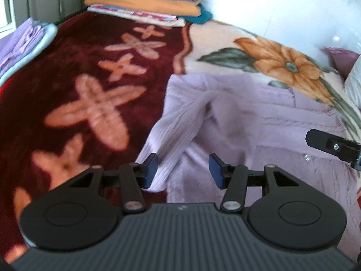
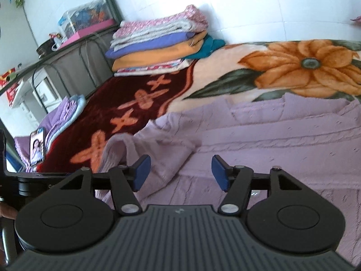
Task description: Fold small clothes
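Bright daylight blows out the white wall (image 2: 270, 11); fisheye edges bend, slightly blurred.

Bed's covered with a plush blanket (image 2: 140, 103), dark red with orange crosses, cream with a big orange flower (image 2: 302, 65) toward 2 o'clock. Stack of folded bedding (image 2: 158, 45) sits at 12 o'clock against the white wall. Lilac folded pile (image 2: 65, 113) and a phone (image 2: 37, 146) at 9 o'clock, cluttered shelf (image 2: 67, 38) at 10 o'clock.
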Demonstrator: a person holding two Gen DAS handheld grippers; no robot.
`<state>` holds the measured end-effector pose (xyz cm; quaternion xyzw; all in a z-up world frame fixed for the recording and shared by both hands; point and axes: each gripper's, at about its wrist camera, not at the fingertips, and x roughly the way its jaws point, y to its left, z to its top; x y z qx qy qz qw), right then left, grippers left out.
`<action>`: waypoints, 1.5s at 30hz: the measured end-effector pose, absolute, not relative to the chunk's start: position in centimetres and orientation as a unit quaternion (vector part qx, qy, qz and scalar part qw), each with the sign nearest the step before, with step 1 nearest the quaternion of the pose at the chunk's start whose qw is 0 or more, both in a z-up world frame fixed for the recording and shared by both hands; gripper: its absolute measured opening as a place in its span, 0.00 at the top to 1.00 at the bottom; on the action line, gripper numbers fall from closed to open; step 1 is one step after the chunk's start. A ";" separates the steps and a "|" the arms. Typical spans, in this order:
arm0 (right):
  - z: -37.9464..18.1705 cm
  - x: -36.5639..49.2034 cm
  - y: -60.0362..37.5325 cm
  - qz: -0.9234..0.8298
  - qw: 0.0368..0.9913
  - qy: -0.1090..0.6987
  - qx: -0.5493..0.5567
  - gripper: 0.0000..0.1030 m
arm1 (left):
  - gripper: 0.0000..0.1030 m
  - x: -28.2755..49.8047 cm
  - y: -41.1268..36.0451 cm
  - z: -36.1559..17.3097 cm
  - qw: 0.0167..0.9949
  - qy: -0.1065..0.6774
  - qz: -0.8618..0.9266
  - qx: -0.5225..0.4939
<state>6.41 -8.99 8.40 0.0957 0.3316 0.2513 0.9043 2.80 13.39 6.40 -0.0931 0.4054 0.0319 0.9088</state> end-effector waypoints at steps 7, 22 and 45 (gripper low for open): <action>8.2 6.7 -5.0 0.287 0.893 0.344 0.046 0.33 | 0.49 2.1 14.3 5.1 0.900 0.421 0.045 -0.102; 8.3 10.4 2.0 0.317 0.877 0.352 -0.085 0.32 | 0.49 1.7 14.6 4.5 0.899 0.420 0.038 -0.120; 9.5 11.2 2.0 0.304 0.907 0.285 -0.063 0.94 | 0.49 1.4 14.7 5.0 0.902 0.409 0.038 -0.130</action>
